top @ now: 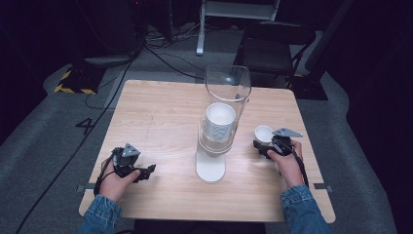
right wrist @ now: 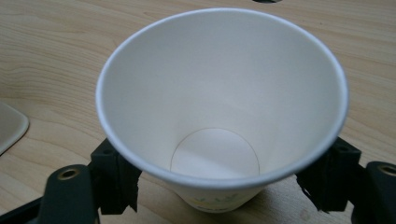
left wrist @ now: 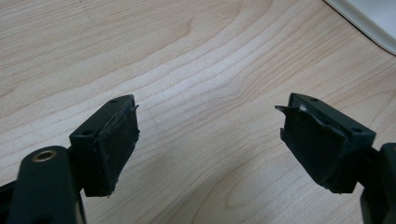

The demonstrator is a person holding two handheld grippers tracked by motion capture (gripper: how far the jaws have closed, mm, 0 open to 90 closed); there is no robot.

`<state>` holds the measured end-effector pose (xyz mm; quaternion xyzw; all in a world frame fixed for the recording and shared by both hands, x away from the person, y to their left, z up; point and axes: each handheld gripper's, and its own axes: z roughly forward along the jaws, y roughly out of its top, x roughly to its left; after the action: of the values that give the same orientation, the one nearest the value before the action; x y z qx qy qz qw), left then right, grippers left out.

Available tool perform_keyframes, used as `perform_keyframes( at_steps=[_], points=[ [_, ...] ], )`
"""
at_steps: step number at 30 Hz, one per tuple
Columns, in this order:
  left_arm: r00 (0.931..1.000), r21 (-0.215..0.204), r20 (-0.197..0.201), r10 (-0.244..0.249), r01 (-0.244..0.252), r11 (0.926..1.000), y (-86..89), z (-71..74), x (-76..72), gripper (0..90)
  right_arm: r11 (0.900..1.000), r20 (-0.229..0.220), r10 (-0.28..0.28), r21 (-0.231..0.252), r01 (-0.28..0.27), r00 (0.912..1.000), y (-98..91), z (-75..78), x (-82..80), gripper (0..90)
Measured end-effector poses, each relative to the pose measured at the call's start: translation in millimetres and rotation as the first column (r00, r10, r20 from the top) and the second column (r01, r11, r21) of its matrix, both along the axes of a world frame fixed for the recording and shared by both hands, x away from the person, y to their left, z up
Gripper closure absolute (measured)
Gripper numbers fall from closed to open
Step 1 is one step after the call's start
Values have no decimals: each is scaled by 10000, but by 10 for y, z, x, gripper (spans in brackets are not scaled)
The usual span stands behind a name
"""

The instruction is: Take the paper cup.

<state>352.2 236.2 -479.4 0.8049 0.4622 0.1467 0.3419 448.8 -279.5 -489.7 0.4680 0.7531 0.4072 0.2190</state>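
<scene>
The right gripper [top: 267,144] clamps 1 white paper cup [right wrist: 222,107] upright between its jaws—grip lightly so the wall doesn't crush—while the left gripper [left wrist: 208,140], jaws wide and empty, rests beside the dispenser's base [top: 211,168].

Two grippers [top: 146,171] [top: 259,145], one loose cup [top: 263,133]

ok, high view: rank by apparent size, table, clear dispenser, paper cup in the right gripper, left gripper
1. table
2. clear dispenser
3. left gripper and paper cup: look alike, not ranked; the right gripper hides part of the cup.
</scene>
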Motion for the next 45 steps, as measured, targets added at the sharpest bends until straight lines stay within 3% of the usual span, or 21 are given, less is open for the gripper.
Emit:
perform_keyframes(
  at_steps=[4,9,14,25,30,32,35,37,42,43,45],
  points=[
    [10000,-42,11,-19,19,10000,-4,4,5,187,9998,71,-100,177,99,9999,-18,7,-9,165],
    [10000,-46,47,-22,22,10000,-11,19,7,187,9994,160,-72,350,66,9998,-47,61,-51,160],
    [10000,10,46,-18,18,10000,-1,28,7,187,9957,291,-110,918,83,9995,-149,182,-144,160],
    [9998,-27,170,-121,121,9999,16,83,-65,187,9925,793,508,1069,-592,9956,-211,480,-379,160],
    [9989,-276,101,-464,467,9985,-42,138,-110,186,9922,633,644,1028,-707,9959,-158,594,-521,166],
    [9979,-440,179,-615,622,9971,-98,170,-136,182,9907,727,859,993,-929,9937,-119,649,-603,195],
    [9951,-389,244,-962,971,9945,-171,218,-170,178,9829,805,1450,1029,-1529,9862,-36,684,-755,210],
    [9942,-307,250,-1043,1051,9940,-180,227,-174,178,9816,816,1531,1027,-1611,9848,-14,682,-787,213],
    [9892,-184,107,-1459,1461,9891,-226,237,-202,161,9606,80,2491,1256,-2481,9685,80,655,-934,247],
    [9856,-166,71,-1689,1690,9855,-235,239,-206,161,9566,-48,2667,1228,-2642,9638,98,646,-949,248],
    [9845,-206,38,-1752,1752,9843,-241,236,-206,160,9537,29,2843,1019,-2831,9587,143,613,-983,247]
  ],
)
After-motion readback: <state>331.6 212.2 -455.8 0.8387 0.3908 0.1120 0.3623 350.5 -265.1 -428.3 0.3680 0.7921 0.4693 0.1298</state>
